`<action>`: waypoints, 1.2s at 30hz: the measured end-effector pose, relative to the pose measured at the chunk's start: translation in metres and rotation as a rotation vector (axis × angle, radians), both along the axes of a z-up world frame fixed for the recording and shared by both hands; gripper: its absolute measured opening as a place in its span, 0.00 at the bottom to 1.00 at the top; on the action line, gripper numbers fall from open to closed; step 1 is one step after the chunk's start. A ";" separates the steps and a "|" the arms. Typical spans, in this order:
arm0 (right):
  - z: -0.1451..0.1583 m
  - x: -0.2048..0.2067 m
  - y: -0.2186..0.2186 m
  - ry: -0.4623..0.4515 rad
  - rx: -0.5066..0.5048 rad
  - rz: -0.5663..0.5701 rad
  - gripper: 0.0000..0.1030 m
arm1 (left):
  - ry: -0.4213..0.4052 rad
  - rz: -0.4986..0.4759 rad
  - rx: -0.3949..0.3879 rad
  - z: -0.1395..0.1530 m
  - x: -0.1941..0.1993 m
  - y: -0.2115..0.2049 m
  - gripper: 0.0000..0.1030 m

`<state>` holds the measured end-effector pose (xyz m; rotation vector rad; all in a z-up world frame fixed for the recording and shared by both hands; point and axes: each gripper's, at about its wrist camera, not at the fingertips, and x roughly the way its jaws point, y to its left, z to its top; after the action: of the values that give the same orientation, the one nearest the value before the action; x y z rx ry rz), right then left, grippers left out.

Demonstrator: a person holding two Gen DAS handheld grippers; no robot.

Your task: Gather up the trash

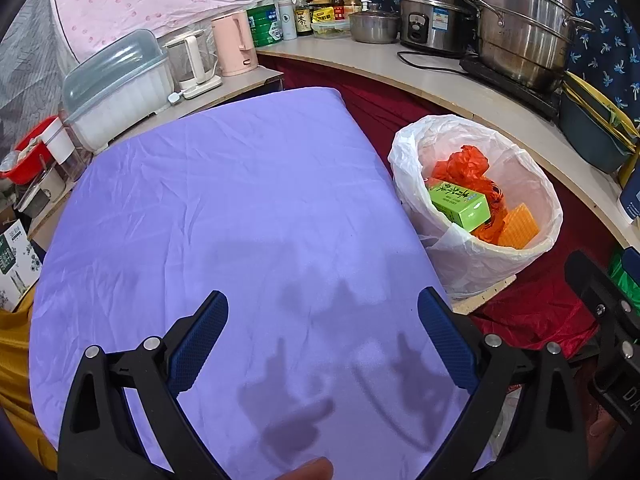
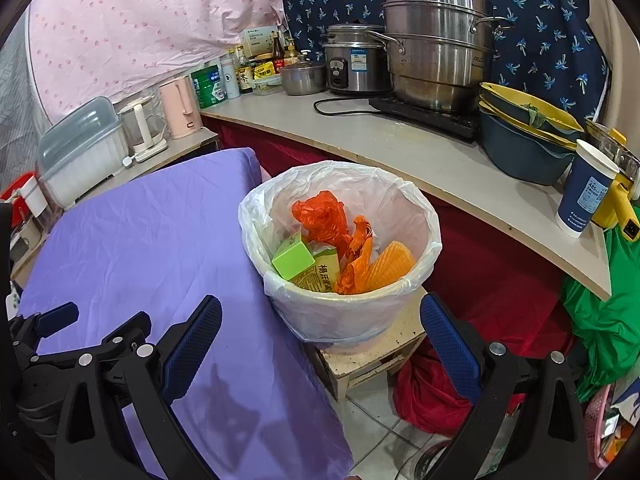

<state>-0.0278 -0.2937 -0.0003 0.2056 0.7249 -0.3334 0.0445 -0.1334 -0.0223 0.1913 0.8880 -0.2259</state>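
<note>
From the left wrist camera, the left gripper [image 1: 323, 308] hangs over a table covered with a purple cloth [image 1: 224, 208]. Its two blue-padded fingers [image 1: 198, 340] stand wide apart and there is nothing between them; only the shadows of the tools fall on the cloth. To the right of the table, just beside its edge, stands a trash bin [image 1: 500, 256] lined with a white plastic bag. Inside the bin lie a green box [image 1: 460, 202], a crumpled orange plastic bag [image 1: 464, 166] and a ribbed orange piece [image 1: 518, 230]. At the right border a part of the right gripper [image 1: 608, 312] shows, black and blurred. A fingertip [image 1: 312, 470] shows at the bottom edge. Behind, a curved counter [image 1: 440, 84] carries a rice cooker [image 1: 434, 20] and a big steel pot [image 1: 524, 24].

From the right wrist camera, the right gripper [image 2: 321, 312] is held near the corner of the table, facing the trash bin [image 2: 352, 312]. Its jaws are also wide open and hold nothing. The bin stands on a small wooden stool [image 2: 372, 360], touching the purple cloth [image 2: 140, 248] at its left side. The green box [image 2: 294, 258], the orange plastic bag [image 2: 324, 216] and the ribbed orange piece [image 2: 390, 264] are seen inside, and a yellow-green packet [image 2: 320, 274] lies under the box. The left gripper [image 2: 52, 320] shows at the left border above the cloth. On the counter [image 2: 400, 148] at the right stands a dark blue paper cup [image 2: 586, 188].
</note>
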 end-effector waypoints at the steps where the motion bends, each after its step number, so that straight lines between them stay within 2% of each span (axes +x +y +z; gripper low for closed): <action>1: 0.000 0.000 0.000 0.000 0.000 0.000 0.93 | 0.000 0.000 -0.001 0.000 0.000 0.000 0.89; 36: -0.006 0.002 0.007 0.017 -0.006 0.013 0.93 | 0.003 0.025 -0.006 -0.001 0.000 0.003 0.89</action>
<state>-0.0259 -0.2870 -0.0064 0.1923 0.7417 -0.3253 0.0442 -0.1307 -0.0238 0.1746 0.8917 -0.2056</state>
